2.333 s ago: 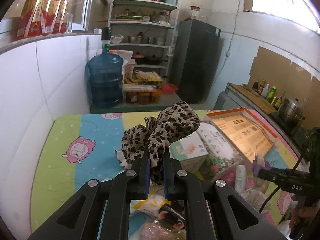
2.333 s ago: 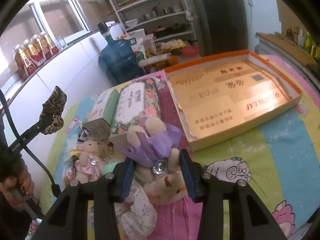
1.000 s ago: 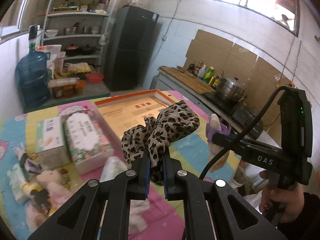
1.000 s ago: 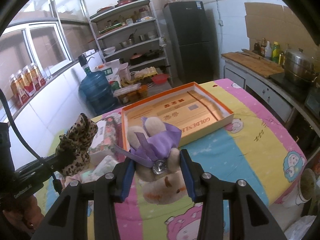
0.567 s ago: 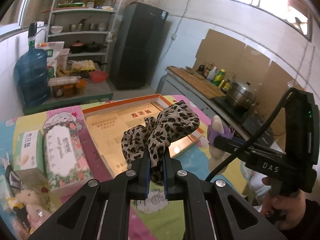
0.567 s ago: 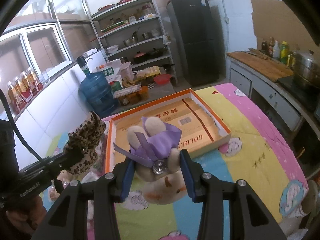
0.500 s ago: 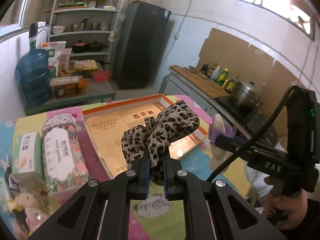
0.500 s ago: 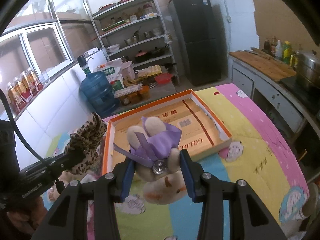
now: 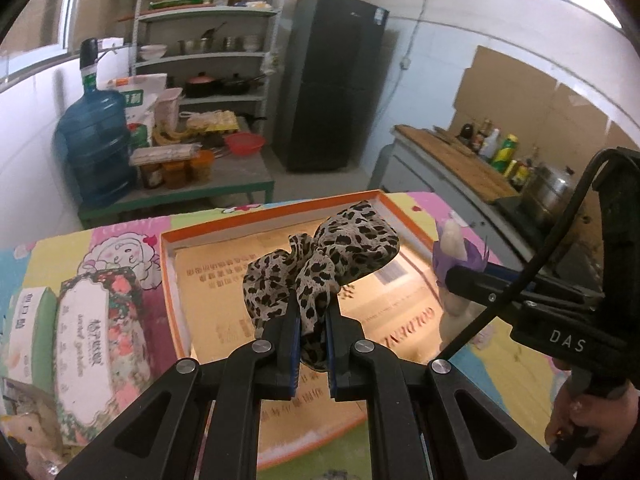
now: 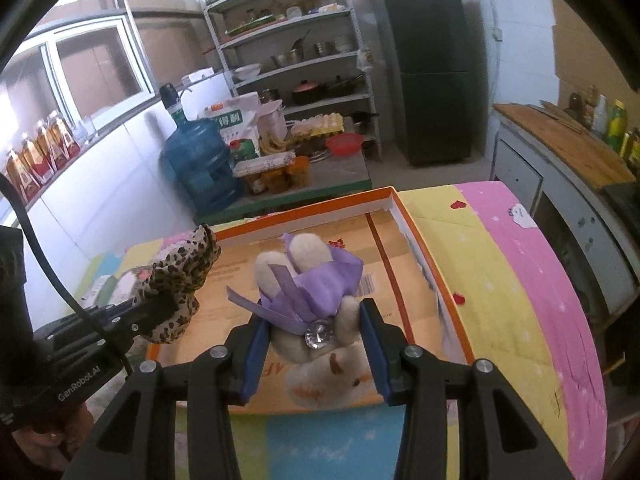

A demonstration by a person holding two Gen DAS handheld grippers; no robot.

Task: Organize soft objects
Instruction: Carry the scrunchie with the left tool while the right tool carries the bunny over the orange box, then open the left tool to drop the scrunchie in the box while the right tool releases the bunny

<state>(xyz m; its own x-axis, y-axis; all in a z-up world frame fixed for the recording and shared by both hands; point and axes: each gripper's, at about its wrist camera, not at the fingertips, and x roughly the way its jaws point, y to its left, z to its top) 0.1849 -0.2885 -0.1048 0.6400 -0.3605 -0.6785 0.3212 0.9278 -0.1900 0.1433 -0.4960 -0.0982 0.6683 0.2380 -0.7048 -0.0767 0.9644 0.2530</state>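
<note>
My left gripper is clamped on a leopard-print scrunchie, its ruffles fanning past the fingertips toward one o'clock, above the orange-rimmed box. My right gripper grasps a cream plush bunny in purple ribbon, ears pointing to twelve o'clock, above the same box.

The small toys at the left edge are cut off and blurry. The leopard cloth hides part of the orange box floor. Far bottles are too small to read.
</note>
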